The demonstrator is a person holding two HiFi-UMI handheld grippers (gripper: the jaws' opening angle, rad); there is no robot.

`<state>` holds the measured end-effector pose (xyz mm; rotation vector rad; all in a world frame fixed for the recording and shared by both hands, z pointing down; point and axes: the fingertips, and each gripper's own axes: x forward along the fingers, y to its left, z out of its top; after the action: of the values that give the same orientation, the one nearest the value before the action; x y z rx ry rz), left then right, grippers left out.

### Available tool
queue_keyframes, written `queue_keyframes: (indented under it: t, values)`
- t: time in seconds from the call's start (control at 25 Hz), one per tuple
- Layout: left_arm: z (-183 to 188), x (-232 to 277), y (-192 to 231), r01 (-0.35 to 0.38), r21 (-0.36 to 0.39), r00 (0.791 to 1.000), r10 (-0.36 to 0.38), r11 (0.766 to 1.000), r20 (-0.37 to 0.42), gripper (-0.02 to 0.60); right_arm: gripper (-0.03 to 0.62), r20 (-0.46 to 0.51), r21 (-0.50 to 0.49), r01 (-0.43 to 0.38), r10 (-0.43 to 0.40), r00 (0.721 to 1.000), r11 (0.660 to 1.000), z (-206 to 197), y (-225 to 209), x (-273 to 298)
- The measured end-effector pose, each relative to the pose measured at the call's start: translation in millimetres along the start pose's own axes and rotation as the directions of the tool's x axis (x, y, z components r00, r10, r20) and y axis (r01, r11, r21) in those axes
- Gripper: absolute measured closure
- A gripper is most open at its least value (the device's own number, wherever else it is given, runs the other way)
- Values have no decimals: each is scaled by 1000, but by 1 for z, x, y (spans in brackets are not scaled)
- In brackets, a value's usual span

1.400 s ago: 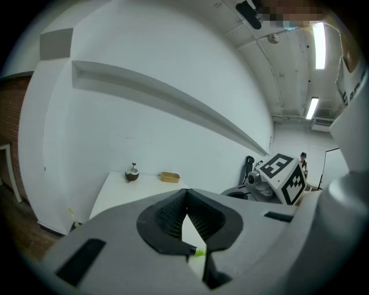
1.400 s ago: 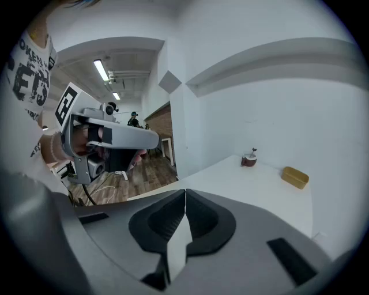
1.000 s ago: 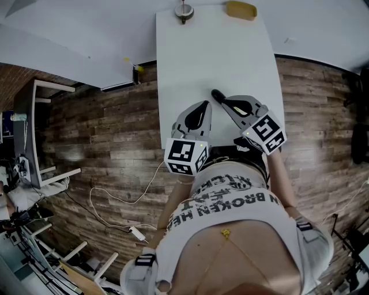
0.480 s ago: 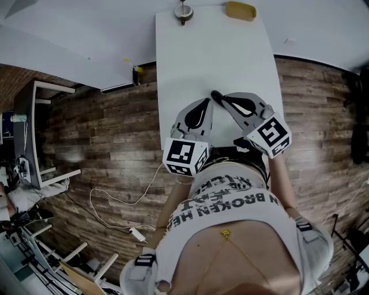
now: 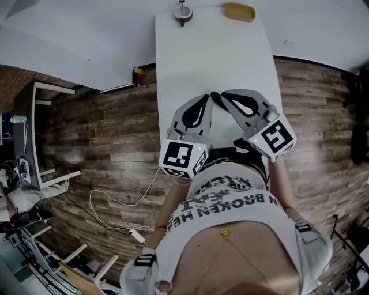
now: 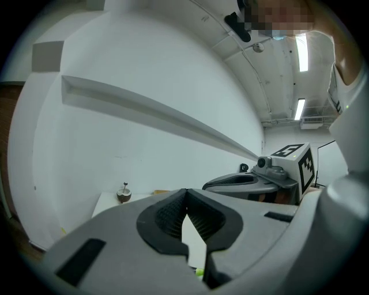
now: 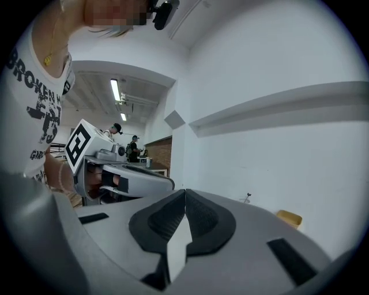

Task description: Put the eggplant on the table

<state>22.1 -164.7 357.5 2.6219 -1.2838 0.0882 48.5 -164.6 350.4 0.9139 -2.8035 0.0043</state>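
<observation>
No eggplant shows in any view. Both grippers hover side by side over the near end of the long white table [image 5: 213, 57]. My left gripper [image 5: 206, 98] [image 6: 185, 195] is shut, its ribbed pads meeting at the tips with nothing between them. Just to its right, my right gripper [image 5: 217, 95] [image 7: 184, 193] is also shut and empty. Each gripper shows in the other's view: the right gripper [image 6: 253, 181] from the left one, and the left gripper [image 7: 132, 177] from the right one. Their tips nearly touch each other.
A small brown bowl-like object with a stick [image 5: 183, 11] [image 6: 124, 195] stands at the table's far end. A yellow object [image 5: 241, 10] [image 7: 288, 218] lies beside it. Wooden floor flanks the table, with a white cable [image 5: 115, 201] and chairs to the left.
Both grippers have risen toward the head camera, their marker cubes looking larger. Their tips have drawn closer together. Both stayed shut and empty.
</observation>
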Motion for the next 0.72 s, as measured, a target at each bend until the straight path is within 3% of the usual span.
queue_keyframes:
  t: [0.32,0.72]
  values:
    - [14,0,-5,11,13,999,-12,1000,35,583,586,66,11,14,-15,998,1000,16,-1,-3]
    - [15,-1,-15,22,13,999,-23,1000,44,583,586,79,5,26,-26,997,1000,20,-1,-9]
